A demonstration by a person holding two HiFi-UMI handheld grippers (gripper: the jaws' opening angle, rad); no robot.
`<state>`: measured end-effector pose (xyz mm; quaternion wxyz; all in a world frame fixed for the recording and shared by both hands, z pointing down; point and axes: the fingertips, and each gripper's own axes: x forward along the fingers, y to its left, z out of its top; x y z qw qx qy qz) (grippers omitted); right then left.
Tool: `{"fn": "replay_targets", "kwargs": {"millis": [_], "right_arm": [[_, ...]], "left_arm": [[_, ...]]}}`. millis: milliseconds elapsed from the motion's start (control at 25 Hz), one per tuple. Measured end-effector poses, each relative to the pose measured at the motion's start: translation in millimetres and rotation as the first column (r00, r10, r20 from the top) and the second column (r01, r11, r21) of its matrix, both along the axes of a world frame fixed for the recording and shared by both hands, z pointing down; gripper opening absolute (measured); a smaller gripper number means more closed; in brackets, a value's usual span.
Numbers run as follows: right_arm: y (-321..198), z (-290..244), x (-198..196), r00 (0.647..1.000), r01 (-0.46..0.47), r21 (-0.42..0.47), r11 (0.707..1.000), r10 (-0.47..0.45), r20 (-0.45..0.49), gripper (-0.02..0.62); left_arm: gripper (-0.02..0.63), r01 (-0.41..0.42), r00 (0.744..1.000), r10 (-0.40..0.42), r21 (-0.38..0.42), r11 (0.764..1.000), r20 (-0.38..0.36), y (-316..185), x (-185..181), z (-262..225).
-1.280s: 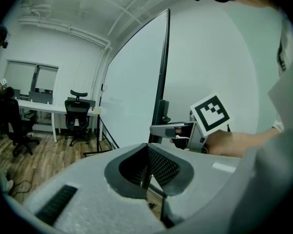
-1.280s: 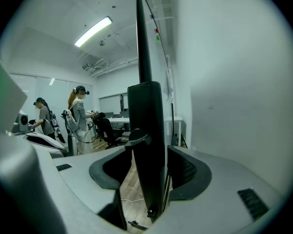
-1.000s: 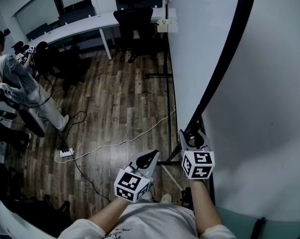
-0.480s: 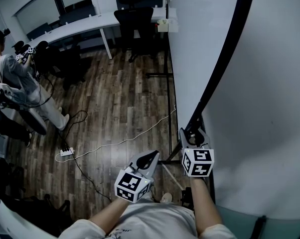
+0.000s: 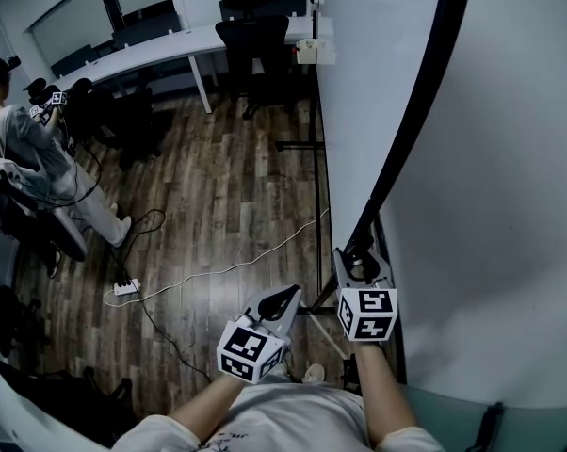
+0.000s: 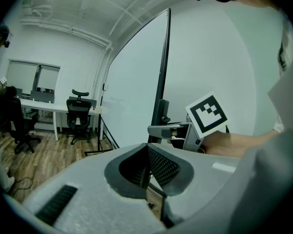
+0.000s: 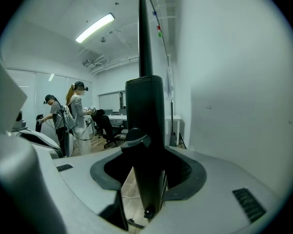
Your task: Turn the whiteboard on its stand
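Observation:
The whiteboard (image 5: 491, 205) stands edge-on to me, its black side frame (image 5: 411, 111) slanting from the top right down to my right gripper (image 5: 362, 260). That gripper is shut on the lower part of the frame; in the right gripper view the black frame post (image 7: 145, 121) fills the gap between the jaws of the right gripper (image 7: 147, 179). My left gripper (image 5: 285, 297) hangs apart to the left of the board, shut on nothing; in the left gripper view its pads (image 6: 154, 165) meet, with the board's edge (image 6: 161, 72) beyond. The stand's floor leg (image 5: 298, 143) reaches left.
A white cable (image 5: 236, 266) runs over the wood floor to a power strip (image 5: 125, 288). A person (image 5: 39, 158) with equipment stands at the far left. A long white desk (image 5: 161, 50) and black office chairs (image 5: 255, 36) line the back.
The board's black frame edge has swung slightly left, and my right gripper has shifted a little left with it. The left gripper has stayed put.

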<state>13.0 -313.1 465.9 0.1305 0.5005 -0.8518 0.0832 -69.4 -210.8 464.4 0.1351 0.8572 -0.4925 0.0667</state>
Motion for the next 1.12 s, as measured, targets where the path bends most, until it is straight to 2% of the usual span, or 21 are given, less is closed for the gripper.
{"fn": "replay_targets", "kwargs": {"millis": [1120], "right_arm": [[107,6,5,0.997,0.076,-0.013,0.997,-0.076,-0.006,0.187]], "left_arm": [[0.011,-0.020,1.000,0.020,0.009,1.000,-0.006,34,25,3]]}}
